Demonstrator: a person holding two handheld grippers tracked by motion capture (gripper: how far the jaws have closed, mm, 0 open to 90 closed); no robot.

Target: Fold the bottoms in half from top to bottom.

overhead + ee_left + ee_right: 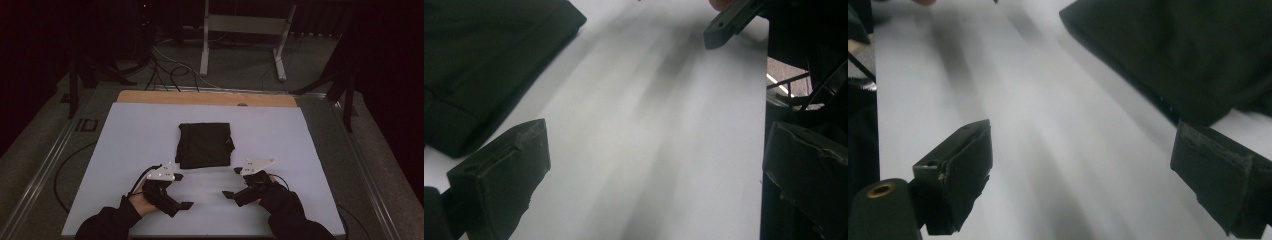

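A folded black cloth (205, 145) is seen lying flat on the white table sheet (125, 135), roughly at its middle and nearer the far wooden edge (200, 97) than the grippers are. Everything else is placed here by reference to that cloth.

The left gripper (187, 204) is held on the person's side of the cloth, off its near left corner, and is kept apart from it; a strip of bare sheet is left between them. In the left gripper view, its jaws are seen spread wide, with nothing held between them; the cloth (484, 65) is found beyond and to the left of the left-hand jaw, outside the gap, and only bare sheet (649, 125) is framed between the jaws. The tip of the other gripper is caught at the top right of that view.

The right gripper (227, 194) is held on the person's side of the cloth too, off its near right corner, also clear of the fabric. In the right gripper view, its jaws are likewise seen wide apart and empty; the cloth (1188, 55) is found at the upper right, its near edge passing just beyond the right-hand jaw, and it is not touched.

The two grippers are pointed towards each other, the cloth lying beyond the gap between them.
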